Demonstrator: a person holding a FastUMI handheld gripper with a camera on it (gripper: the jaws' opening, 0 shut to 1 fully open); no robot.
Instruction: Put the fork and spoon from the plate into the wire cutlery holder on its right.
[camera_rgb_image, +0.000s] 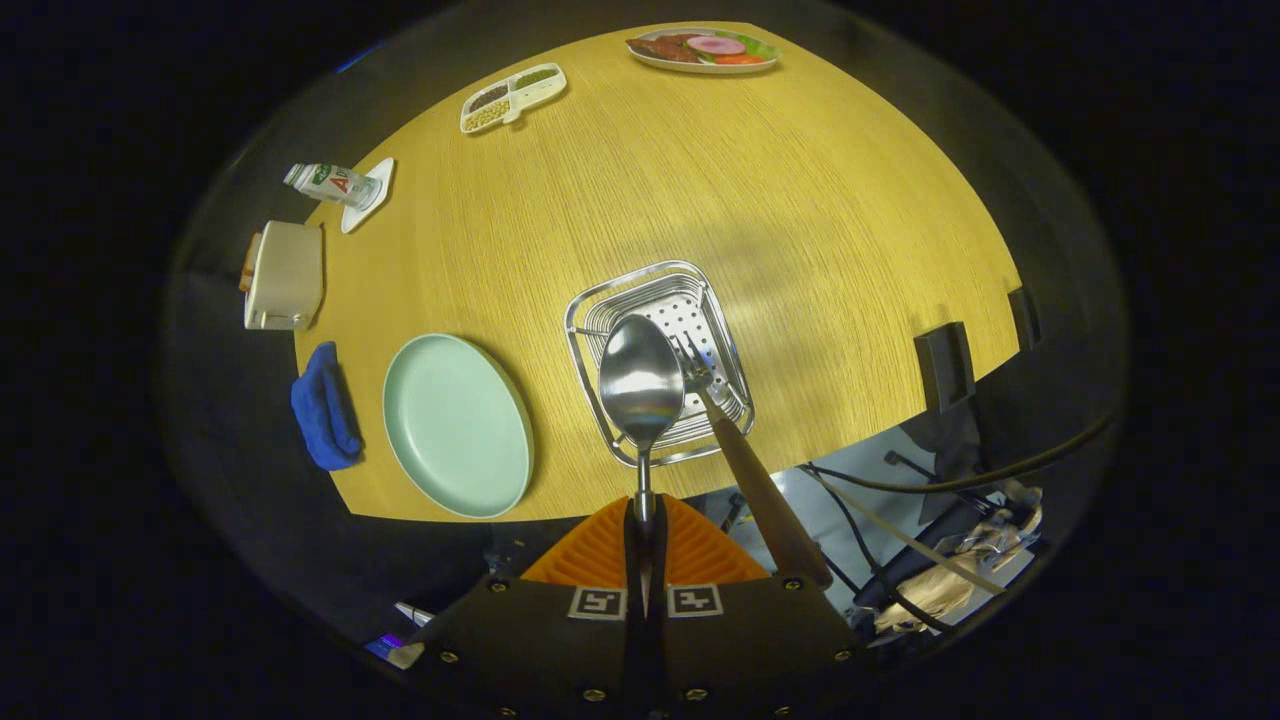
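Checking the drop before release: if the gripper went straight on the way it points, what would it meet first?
Most likely the wire cutlery holder. The gripper, shut on the spoon, aims into it, with the fork leaning there; depth is unclear.

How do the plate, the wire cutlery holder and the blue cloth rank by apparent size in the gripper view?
1. plate
2. wire cutlery holder, close to the plate, so unsure
3. blue cloth, clearly smallest

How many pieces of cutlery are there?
2. The spoon is clamped between the gripper fingers, its bowl over the wire cutlery holder. The fork stands in the holder, handle leaning out.
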